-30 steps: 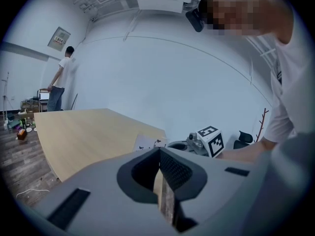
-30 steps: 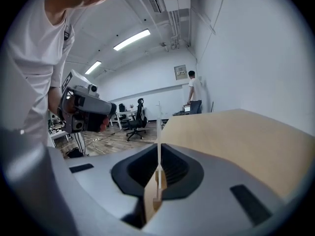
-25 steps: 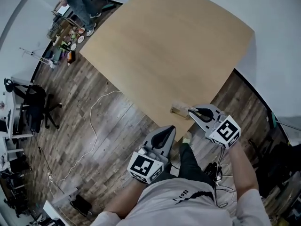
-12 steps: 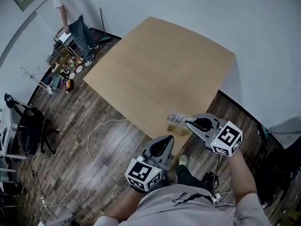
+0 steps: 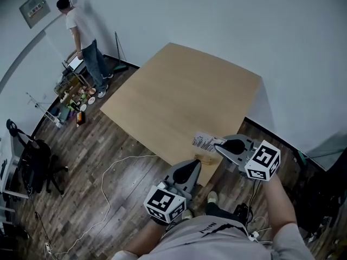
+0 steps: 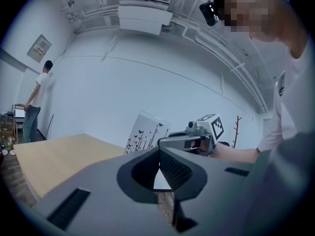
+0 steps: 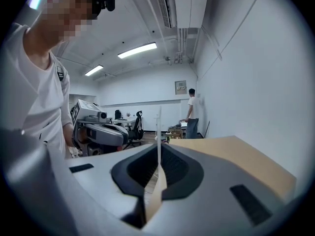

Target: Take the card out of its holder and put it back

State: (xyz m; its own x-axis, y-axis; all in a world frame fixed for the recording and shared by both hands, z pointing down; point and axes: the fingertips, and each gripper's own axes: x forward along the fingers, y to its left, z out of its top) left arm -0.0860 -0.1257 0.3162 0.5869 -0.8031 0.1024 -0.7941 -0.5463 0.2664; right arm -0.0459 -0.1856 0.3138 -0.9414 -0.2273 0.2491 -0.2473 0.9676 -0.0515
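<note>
A white printed card (image 5: 205, 141) stands at the near corner of the wooden table (image 5: 179, 96), over a small light wooden holder (image 5: 209, 157). My right gripper (image 5: 219, 143) is shut on the card's edge; in the right gripper view the thin card (image 7: 158, 132) rises between its jaws. My left gripper (image 5: 197, 162) reaches the holder from the table's near edge. Its jaws are closed on a wooden piece (image 6: 165, 204), which looks like the holder. In the left gripper view the card (image 6: 146, 132) shows above the jaws, its lower edge hidden, with the right gripper (image 6: 183, 140) on it.
A person (image 5: 84, 34) stands by the far wall near a low shelf of clutter (image 5: 70, 99). An office chair (image 5: 33, 157) and a white cable (image 5: 116, 169) are on the wood floor to the left. The table corner lies just ahead of my legs.
The left gripper has moved forward from off the table up to the holder. The card now shows more fully beside the right gripper. My head view has tilted up.
</note>
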